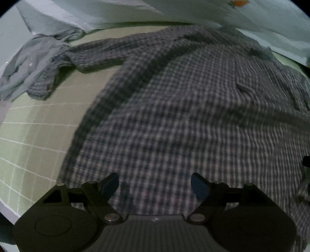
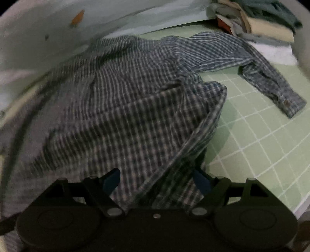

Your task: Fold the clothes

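A blue and white checked shirt point(image 1: 184, 108) lies spread on a green gridded mat point(image 1: 38, 124). Its left sleeve point(image 1: 87, 56) stretches to the far left. My left gripper point(image 1: 155, 186) is open just above the shirt's near body, with nothing between its fingers. In the right wrist view the same shirt point(image 2: 126, 108) is rumpled, with a raised fold along its right edge point(image 2: 203, 131) and a sleeve point(image 2: 271, 85) lying out on the mat point(image 2: 261, 135). My right gripper point(image 2: 157, 184) is open, and the shirt's folded edge lies between its fingers.
A crumpled grey-blue garment point(image 1: 33, 58) lies at the far left over the sleeve end. A stack of folded clothes point(image 2: 257, 21) sits at the far right. A pale sheet or wall point(image 1: 213, 13) bounds the back. The mat's near edge point(image 2: 302, 201) is at the lower right.
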`<state>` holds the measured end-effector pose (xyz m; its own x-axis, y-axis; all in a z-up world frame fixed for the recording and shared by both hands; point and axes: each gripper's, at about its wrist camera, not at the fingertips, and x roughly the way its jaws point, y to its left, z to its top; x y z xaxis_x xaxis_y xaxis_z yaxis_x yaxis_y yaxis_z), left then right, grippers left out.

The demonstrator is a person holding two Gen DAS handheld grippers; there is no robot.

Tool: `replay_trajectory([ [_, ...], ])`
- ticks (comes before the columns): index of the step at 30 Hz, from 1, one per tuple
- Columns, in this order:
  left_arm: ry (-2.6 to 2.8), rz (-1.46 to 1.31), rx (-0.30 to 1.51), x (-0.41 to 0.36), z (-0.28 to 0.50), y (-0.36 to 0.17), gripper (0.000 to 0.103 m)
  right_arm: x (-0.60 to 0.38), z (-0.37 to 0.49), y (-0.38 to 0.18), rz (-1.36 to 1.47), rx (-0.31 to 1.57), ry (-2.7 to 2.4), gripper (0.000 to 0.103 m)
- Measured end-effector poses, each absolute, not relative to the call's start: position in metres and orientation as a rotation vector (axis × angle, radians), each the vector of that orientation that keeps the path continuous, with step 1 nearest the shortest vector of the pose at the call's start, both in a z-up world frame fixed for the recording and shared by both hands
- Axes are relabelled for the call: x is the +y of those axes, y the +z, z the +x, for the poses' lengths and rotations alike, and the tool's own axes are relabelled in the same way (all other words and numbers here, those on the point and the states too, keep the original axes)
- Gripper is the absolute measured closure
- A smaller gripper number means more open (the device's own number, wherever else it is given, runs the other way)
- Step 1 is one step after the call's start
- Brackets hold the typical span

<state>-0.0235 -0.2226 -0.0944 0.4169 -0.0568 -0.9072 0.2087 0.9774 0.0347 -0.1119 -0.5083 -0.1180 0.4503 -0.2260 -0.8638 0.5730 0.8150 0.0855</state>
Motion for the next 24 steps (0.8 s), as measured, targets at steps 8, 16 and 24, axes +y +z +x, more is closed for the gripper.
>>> replay_trajectory([
  [8, -0.158, 0.129, 1.170, -0.229, -0.031, -0.105, 0.020, -0.532, -0.148, -0.106, 0.373, 0.981, -0.506, 0.099],
  [16, -0.141, 0.120, 1.152, -0.256, -0.042, -0.104, 0.020, -0.598, -0.210, -0.107, 0.362, 1.012, -0.559, 0.099],
  [24, -0.072, 0.066, 1.112, -0.295, -0.059, -0.100, 0.020, -0.650, -0.235, -0.106, 0.364, 0.940, -0.505, 0.053],
])
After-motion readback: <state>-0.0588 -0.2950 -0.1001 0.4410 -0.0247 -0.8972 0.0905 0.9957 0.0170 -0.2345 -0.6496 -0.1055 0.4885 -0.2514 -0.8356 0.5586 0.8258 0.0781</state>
